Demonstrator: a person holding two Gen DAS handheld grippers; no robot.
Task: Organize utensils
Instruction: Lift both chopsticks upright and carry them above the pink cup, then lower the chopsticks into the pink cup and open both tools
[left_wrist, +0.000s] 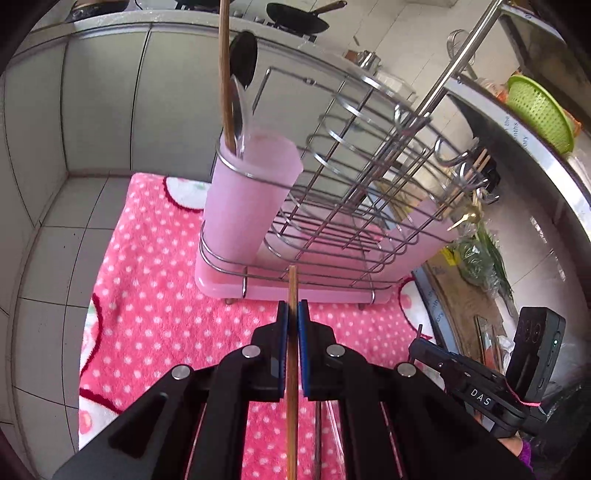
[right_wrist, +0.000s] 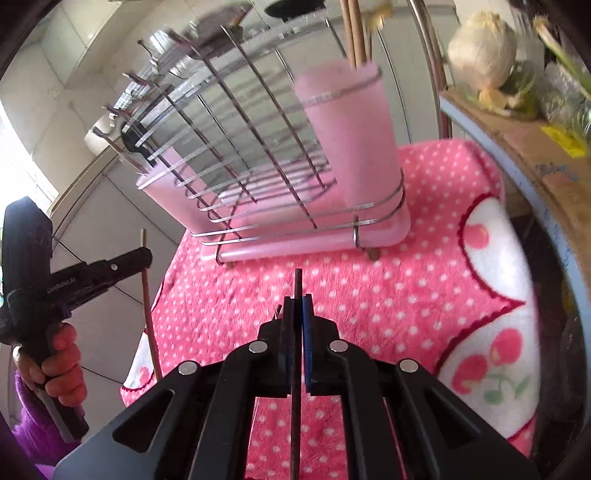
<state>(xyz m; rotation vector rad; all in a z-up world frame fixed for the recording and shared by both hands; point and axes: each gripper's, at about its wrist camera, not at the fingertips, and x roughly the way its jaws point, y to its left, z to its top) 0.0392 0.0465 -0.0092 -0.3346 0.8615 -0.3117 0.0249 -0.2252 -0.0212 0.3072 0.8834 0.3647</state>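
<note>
Right up close on the left wrist view, the left gripper (left_wrist: 293, 317) has its blue pads clenched on a light wooden chopstick (left_wrist: 292, 350), which runs straight up between the fingers, its tip poking out just past them. Over on the right wrist view, the right gripper (right_wrist: 297, 312) is clamped the same way on a dark chopstick (right_wrist: 296, 369), thin and nearly black, standing out a little beyond the fingertips.

Each camera catches the other tool off to the side: the right gripper sits low at the right edge of the left view, and the left gripper shows at the left of the right view, gripped by a hand (right_wrist: 61, 365) with a purple sleeve (right_wrist: 27, 424), the light chopstick crossing its jaws upright.

Beneath both lies a pink polka-dot towel (left_wrist: 155, 295) with cherry patches, spread on the tiled floor (left_wrist: 48, 258).

Further out on the towel stands a chrome wire dish rack (left_wrist: 332, 177) on a pink drip tray (left_wrist: 288, 291). At its corner a pink utensil cup (left_wrist: 251, 192) sits in a wire ring, already holding a wooden stick and a dark-bowled spoon (left_wrist: 242, 70).

Beyond that, grey cabinet doors (left_wrist: 110, 99), a wok on the stove (left_wrist: 299, 18), and a green colander (left_wrist: 539, 110) up on the steel counter at right.
</note>
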